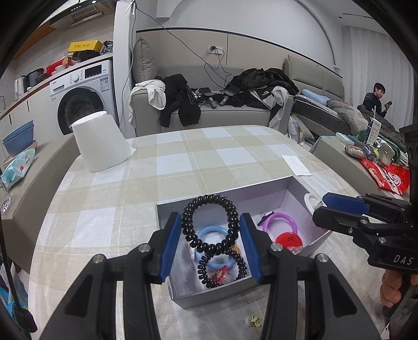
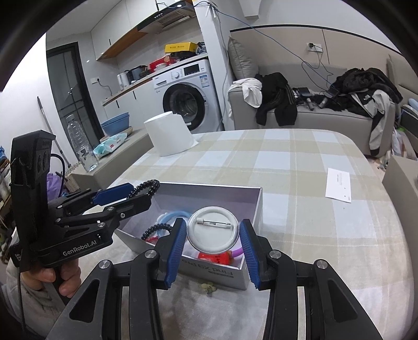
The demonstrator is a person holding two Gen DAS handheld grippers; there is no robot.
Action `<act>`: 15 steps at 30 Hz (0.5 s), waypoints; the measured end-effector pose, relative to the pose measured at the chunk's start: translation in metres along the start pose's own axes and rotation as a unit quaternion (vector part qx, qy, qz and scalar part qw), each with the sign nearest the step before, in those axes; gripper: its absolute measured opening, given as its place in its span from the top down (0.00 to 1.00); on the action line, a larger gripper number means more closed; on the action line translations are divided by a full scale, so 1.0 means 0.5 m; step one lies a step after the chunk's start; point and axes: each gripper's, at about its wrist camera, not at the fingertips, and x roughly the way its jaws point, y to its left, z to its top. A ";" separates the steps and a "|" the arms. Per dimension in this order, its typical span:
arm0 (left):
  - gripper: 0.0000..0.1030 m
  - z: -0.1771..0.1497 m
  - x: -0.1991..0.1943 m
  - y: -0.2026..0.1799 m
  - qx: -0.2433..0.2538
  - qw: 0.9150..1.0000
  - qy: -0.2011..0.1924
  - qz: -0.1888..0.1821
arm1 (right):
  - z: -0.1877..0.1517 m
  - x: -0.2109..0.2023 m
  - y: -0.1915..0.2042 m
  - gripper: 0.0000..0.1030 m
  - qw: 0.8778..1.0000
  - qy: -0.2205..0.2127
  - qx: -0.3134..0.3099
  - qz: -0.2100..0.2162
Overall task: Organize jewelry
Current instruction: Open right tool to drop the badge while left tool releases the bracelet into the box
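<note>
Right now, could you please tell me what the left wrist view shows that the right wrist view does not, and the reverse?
Only the left wrist view shows the seated man with a phone and the full purple plastic ring.

Only the right wrist view shows the clear plastic bottle and the pin back of the round white badge in the right gripper.

Both show the open grey box, the black spiral hair tie in the left gripper, and the white paper slip.

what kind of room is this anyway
Most likely a small studio flat: a washing machine under a kitchen counter with a range hood, a clothes-strewn sofa and a bed all share one room around the checked table.
</note>
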 end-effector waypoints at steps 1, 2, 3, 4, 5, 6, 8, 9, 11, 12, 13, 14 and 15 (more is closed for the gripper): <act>0.61 0.000 0.001 -0.001 0.000 1.000 0.001 0.000 | 0.000 0.001 0.000 0.60 1.000 0.001 0.000 0.000; 0.61 0.000 0.001 -0.001 0.000 1.000 0.002 0.000 | 0.000 0.000 0.001 0.60 1.000 -0.001 -0.001 -0.001; 0.61 0.000 0.001 -0.001 0.000 1.000 0.001 0.000 | 0.000 -0.002 0.001 0.60 1.000 -0.002 -0.001 -0.001; 0.61 0.000 0.001 -0.002 0.000 1.000 0.002 -0.001 | 0.000 -0.002 0.001 0.60 1.000 -0.002 -0.001 -0.001; 0.61 0.000 0.001 -0.002 0.000 1.000 0.002 0.000 | 0.000 -0.002 0.001 0.60 1.000 -0.002 -0.001 -0.002; 0.61 0.000 0.001 -0.002 0.000 1.000 0.002 0.000 | 0.001 -0.001 0.001 0.60 1.000 -0.001 -0.001 -0.002; 0.61 0.000 0.000 -0.002 0.000 1.000 0.002 0.000 | 0.001 0.000 0.002 0.60 1.000 0.000 0.000 -0.003; 0.61 0.001 0.001 -0.001 -0.001 1.000 0.003 0.000 | 0.002 -0.001 0.002 0.59 1.000 0.000 0.000 -0.003; 0.61 0.000 0.001 -0.001 -0.001 1.000 0.003 0.000 | 0.002 -0.003 0.001 0.59 1.000 -0.005 0.001 -0.002; 0.61 0.000 0.001 -0.001 -0.001 1.000 0.002 -0.001 | 0.003 -0.007 0.001 0.57 1.000 -0.009 0.002 -0.003; 0.61 0.000 0.002 -0.001 -0.001 1.000 0.002 -0.001 | 0.004 -0.011 -0.001 0.53 1.000 -0.014 0.005 -0.005; 0.61 0.000 0.001 -0.001 -0.001 1.000 0.002 0.000 | 0.005 -0.015 -0.002 0.45 1.000 -0.018 0.006 -0.005; 0.61 0.000 0.001 -0.001 -0.001 1.000 0.001 0.000 | 0.007 -0.020 -0.003 0.38 1.000 -0.023 0.007 -0.007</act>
